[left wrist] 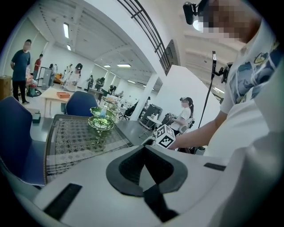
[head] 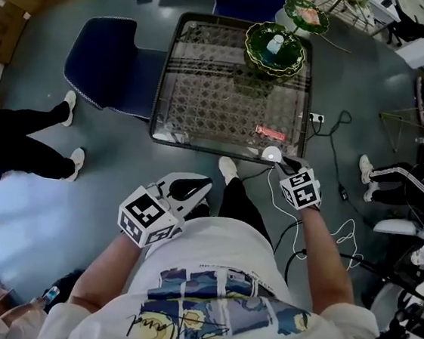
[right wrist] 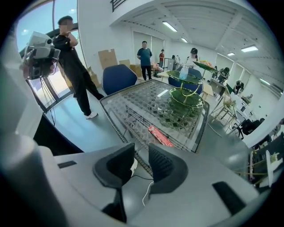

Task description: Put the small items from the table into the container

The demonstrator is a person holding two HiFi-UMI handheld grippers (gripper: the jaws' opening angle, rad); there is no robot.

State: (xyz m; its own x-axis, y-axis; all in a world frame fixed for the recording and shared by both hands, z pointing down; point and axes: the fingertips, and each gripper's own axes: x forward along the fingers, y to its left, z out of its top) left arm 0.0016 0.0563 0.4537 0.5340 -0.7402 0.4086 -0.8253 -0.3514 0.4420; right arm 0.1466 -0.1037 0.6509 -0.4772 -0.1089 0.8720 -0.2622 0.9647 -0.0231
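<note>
Office hall, patterned glass tabletop (head: 206, 88): the flat red packet (right wrist: 159, 135) lies near its corner; I judge it light, thin, slippery, so I would pinch across its width. Jaws of my right gripper (right wrist: 141, 155) stand half apart, empty; the left gripper (left wrist: 143, 153) has its jaws together.

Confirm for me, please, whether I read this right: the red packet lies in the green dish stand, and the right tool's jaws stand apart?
Not quite. The red packet lies flat on the glass table, by its near edge, not in the green dish stand at the far end; the right gripper view shows this. The right tool does have its jaws apart.
</note>
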